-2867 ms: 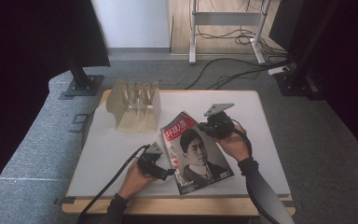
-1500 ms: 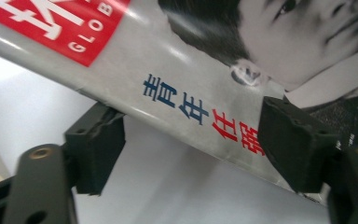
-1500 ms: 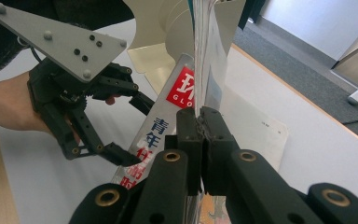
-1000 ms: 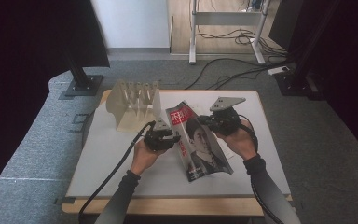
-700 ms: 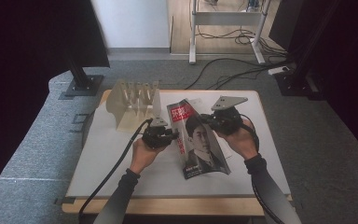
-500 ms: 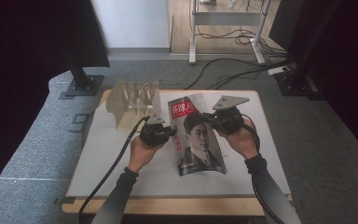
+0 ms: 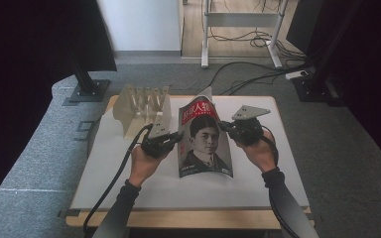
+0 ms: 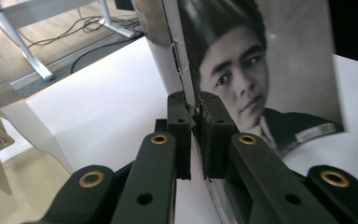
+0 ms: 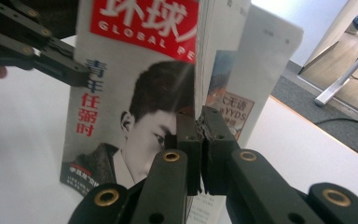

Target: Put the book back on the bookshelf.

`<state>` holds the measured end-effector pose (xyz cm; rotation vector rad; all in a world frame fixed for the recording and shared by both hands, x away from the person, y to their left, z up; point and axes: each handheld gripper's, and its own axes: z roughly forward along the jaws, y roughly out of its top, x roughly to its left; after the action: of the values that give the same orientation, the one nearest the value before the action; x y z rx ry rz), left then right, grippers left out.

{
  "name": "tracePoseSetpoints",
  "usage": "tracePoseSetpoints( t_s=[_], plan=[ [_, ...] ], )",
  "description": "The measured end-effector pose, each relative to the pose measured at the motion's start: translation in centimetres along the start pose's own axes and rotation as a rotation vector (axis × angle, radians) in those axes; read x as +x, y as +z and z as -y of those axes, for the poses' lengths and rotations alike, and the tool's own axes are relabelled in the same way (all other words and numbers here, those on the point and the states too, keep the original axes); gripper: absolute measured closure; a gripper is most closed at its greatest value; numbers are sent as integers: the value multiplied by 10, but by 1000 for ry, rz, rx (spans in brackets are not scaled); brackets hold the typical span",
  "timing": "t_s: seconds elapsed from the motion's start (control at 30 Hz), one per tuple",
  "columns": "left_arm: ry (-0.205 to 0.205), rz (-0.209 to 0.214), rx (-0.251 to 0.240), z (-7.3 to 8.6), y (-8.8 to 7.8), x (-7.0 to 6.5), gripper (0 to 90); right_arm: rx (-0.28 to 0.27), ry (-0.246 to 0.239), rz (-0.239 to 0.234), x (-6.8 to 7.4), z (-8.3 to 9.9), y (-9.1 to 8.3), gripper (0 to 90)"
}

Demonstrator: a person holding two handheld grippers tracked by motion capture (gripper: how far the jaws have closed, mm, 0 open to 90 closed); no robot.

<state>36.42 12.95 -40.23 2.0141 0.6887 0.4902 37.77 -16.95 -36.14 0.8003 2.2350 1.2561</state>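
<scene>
While both claws bear on it, the magazine (image 7: 204, 141) stands raised over the middle of the white worktop (image 7: 129, 183), with its lower edge at or just above the surface. Its long axis runs from the near edge of the worktop toward the far edge, rising as it goes. The red title band sits at the far, upper end and the portrait cover faces up and toward the person. The foot of the cover points toward the person.

The left claw (image 7: 176, 140) comes in from the left side of the magazine. Its jaws have just been closing, and in the left gripper view they pinch the stapled spine edge (image 8: 185, 79), with the paper between the pads. The left hand (image 7: 146, 161) holds that gripper from below and left.

The right claw (image 7: 226, 128) comes in from the opposite side. In the right gripper view its jaws are pressed together on the open page edge (image 9: 200, 70), cover on one side, inner pages on the other. The right hand (image 7: 259, 151) rests behind it.

A pale slotted rack (image 7: 141, 105) stands on the far left part of the worktop, just beside the left gripper and apart from the magazine.
</scene>
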Motion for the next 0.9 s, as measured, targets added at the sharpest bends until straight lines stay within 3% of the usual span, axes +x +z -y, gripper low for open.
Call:
tracePoseSetpoints(
  t_s=[0.17, 0.27, 0.33, 0.4, 0.43, 0.47, 0.53, 0.67, 0.73, 0.8, 0.83, 0.9],
  plan=[
    [34, 11, 5, 1, -12, -13, 838, -30, 10, -18, -1, 13, -17, 865],
    [77, 35, 10, 2, -20, -25, 824, -50, 8, -24, 2, 24, -30, 865],
    [107, 32, 9, -5, -21, -26, 736, -69, 7, -32, 4, 31, -39, 866],
    [93, 19, 3, -15, -16, -21, 618, -85, 12, -47, 5, 37, -45, 866],
    [85, 27, 11, -23, -11, -16, 607, -91, 14, -53, 5, 39, -48, 866],
    [86, 22, 12, -26, -8, -14, 612, -93, 14, -56, 5, 41, -49, 866],
    [93, -3, 30, -33, -2, -11, 703, -95, 10, -56, 5, 43, -50, 866],
    [91, 3, 32, -35, -3, -13, 819, -91, 6, -53, 3, 41, -47, 866],
    [111, 4, 22, -36, -3, -14, 805, -88, 6, -46, 3, 41, -46, 865],
    [94, 20, 19, -40, -1, -12, 685, -88, 6, -50, 3, 41, -47, 865],
    [89, 20, 29, -42, 1, -11, 669, -88, 5, -51, 3, 41, -47, 865],
    [100, -8, 63, -45, 6, -10, 715, -88, 2, -54, 4, 41, -48, 865]
  ],
)
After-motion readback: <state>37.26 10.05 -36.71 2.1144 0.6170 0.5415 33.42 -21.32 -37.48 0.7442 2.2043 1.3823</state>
